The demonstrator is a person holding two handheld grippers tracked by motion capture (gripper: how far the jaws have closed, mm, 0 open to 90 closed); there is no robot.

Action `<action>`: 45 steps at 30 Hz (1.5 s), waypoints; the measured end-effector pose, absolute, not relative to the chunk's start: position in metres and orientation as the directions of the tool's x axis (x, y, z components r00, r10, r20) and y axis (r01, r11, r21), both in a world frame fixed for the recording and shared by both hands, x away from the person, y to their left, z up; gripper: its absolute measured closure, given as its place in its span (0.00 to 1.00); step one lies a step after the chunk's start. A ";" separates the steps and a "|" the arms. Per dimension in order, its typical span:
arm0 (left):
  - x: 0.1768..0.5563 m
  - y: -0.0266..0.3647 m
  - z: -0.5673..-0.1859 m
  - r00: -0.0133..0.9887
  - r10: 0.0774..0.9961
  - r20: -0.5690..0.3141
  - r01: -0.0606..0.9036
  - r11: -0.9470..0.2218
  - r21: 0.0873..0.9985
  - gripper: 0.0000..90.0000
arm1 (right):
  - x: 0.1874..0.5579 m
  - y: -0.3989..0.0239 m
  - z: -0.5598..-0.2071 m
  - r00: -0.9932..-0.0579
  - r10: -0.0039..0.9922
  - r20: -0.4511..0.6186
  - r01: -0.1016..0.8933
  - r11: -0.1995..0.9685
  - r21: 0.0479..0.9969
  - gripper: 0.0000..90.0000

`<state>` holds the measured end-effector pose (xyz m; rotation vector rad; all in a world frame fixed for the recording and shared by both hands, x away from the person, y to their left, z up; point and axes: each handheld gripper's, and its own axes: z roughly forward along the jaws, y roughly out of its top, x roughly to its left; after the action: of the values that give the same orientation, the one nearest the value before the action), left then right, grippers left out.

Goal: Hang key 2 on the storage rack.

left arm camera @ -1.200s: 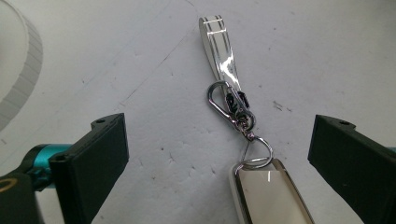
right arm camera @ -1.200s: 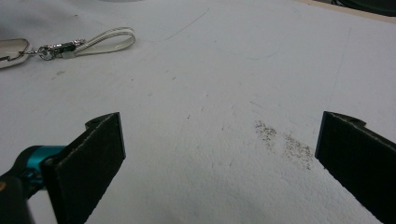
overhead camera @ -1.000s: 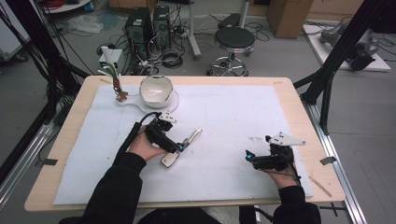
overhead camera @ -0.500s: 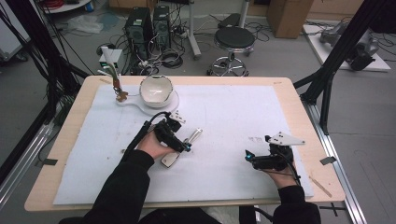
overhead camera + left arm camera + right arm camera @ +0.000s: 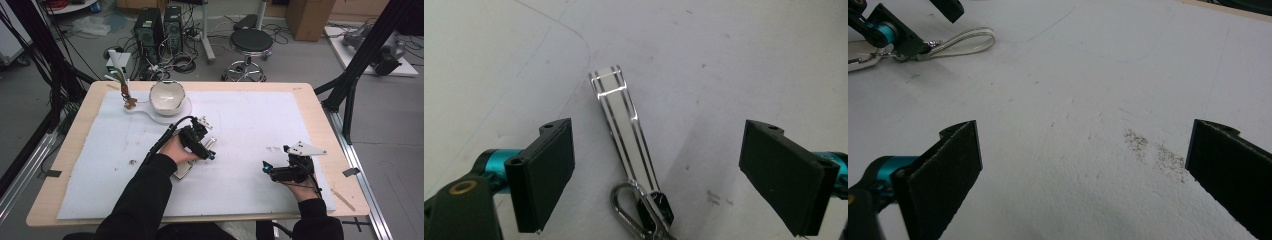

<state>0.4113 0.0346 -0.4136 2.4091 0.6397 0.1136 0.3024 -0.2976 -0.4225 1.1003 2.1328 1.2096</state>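
A pale striped strap (image 5: 621, 120) with a silver carabiner (image 5: 634, 210) at its near end lies flat on the white mat (image 5: 250, 125). My left gripper (image 5: 656, 175) hovers over it, open, one jaw on each side of the strap and neither touching it. From above, the left gripper (image 5: 206, 148) covers most of the strap, and the carabiner end (image 5: 182, 170) pokes out beside the hand. My right gripper (image 5: 267, 167) rests open near the front right of the mat with nothing between its jaws (image 5: 1083, 180). The strap's loop (image 5: 965, 42) shows far off in the right gripper view.
A white bowl (image 5: 167, 95) sits on a white board (image 5: 150, 114) at the back left of the table. A small brown item with pale stalks (image 5: 127, 95) stands beside it. Dark specks (image 5: 1153, 150) mark the mat by the right gripper.
My left hand and gripper have moved right, onto the strap, and now straddle it. The right gripper has stayed where it was.
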 end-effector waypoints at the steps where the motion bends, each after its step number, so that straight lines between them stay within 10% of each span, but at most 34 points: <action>1: 0.413 0.031 -0.414 0.882 0.464 -0.086 0.418 -0.682 0.600 0.19 | 0.302 -0.298 -0.422 -0.578 0.816 0.002 0.421 0.296 0.857 0.01; 21: 0.423 0.026 -0.423 0.872 0.489 -0.030 0.428 -0.731 0.532 0.41 | 0.299 -0.300 -0.420 -0.578 0.816 0.000 0.397 0.282 0.873 0.01; 30: 0.422 0.026 -0.421 0.873 0.488 0.011 0.410 -0.744 0.528 0.82 | 0.299 -0.301 -0.420 -0.573 0.820 -0.003 0.391 0.277 0.878 0.01; 45: 0.412 0.071 -0.378 0.857 0.515 0.003 0.372 -0.624 0.687 0.83 | 0.298 -0.301 -0.418 -0.565 0.825 -0.009 0.372 0.265 0.890 0.01</action>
<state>0.4118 0.0708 -0.3775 2.3133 0.6398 0.2583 0.2975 -0.3008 -0.4183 1.0799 2.0627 1.2533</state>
